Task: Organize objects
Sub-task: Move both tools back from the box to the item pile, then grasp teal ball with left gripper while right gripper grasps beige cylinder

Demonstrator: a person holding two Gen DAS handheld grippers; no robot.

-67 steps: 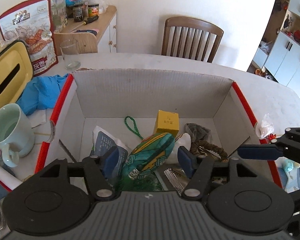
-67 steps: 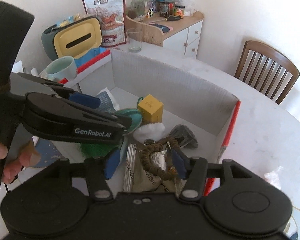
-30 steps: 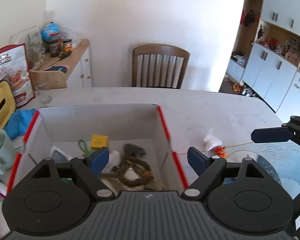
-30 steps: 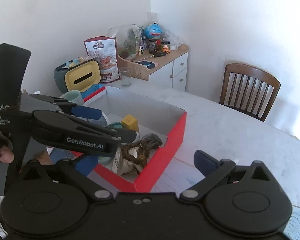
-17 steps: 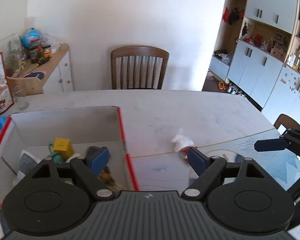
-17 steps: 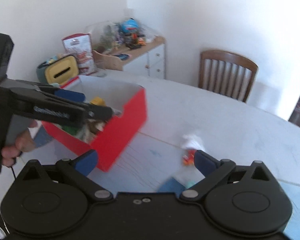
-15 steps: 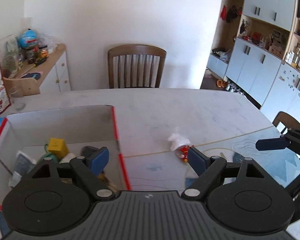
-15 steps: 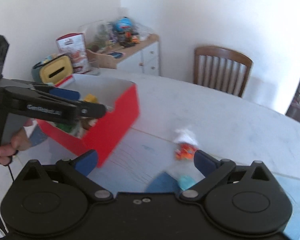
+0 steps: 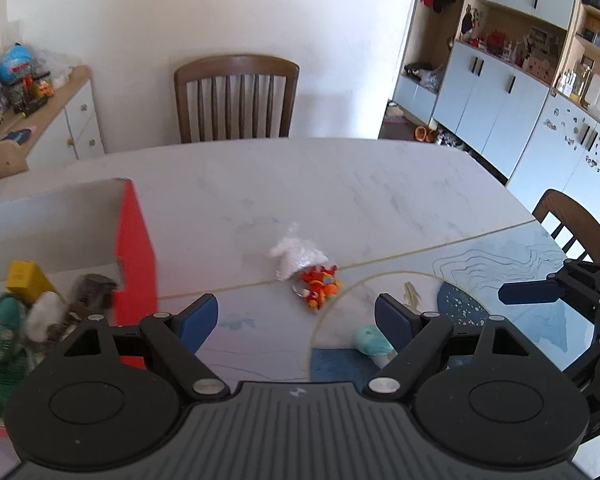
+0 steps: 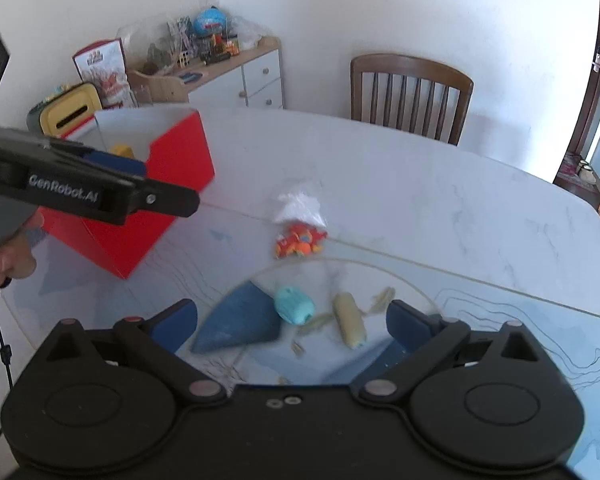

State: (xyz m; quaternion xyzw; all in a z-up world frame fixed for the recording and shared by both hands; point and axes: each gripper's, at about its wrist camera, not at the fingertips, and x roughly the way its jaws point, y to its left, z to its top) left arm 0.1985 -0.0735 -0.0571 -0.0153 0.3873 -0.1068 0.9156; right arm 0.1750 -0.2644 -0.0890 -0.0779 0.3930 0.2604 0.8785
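Observation:
A red cardboard box (image 9: 134, 240) with several small items in it stands at the left of the white table; it also shows in the right wrist view (image 10: 172, 160). A clear bag of orange-red pieces (image 9: 318, 282) (image 10: 300, 242) lies on the table to its right. A teal ball (image 10: 294, 304) (image 9: 370, 340), a beige roll (image 10: 350, 320) and a blue cloth piece (image 10: 240, 320) lie nearer. My left gripper (image 9: 296, 320) is open and empty above the table. My right gripper (image 10: 292, 322) is open and empty over the teal ball and roll.
A wooden chair (image 9: 236, 96) stands at the table's far side. A sideboard (image 10: 236, 76) with clutter, a snack bag (image 10: 104, 68) and a yellow bin (image 10: 70, 110) are at the left. Cabinets (image 9: 500, 92) line the right wall. A second chair (image 9: 572, 220) is at the right edge.
Both grippers have opened, left the box and swung right. The green pouch and brown coil they held lie in the box. The loose items on the table have come into view.

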